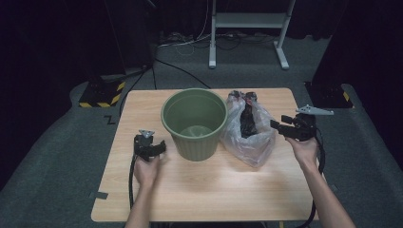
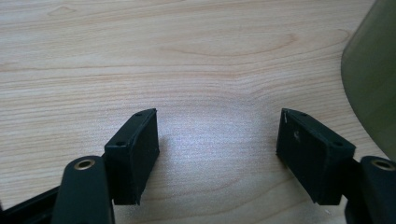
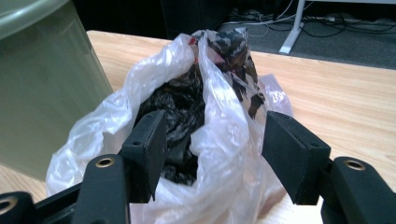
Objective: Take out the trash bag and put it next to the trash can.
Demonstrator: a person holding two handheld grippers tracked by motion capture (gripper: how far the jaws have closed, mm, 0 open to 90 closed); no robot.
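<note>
— Bag (image 1: 249, 133) position? Sits on worktop (image 1: 204, 190), touching green bucket (image 1: 195, 123) at its 3 o'clock.
— Right gripper (image 3: 212, 154)? Jaws spread, straddling the bag's plastic, not clamped.
— Left gripper (image 2: 217, 149)? Jaws released, low over bare worktop.

No readable text, label or number on anything here.
</note>
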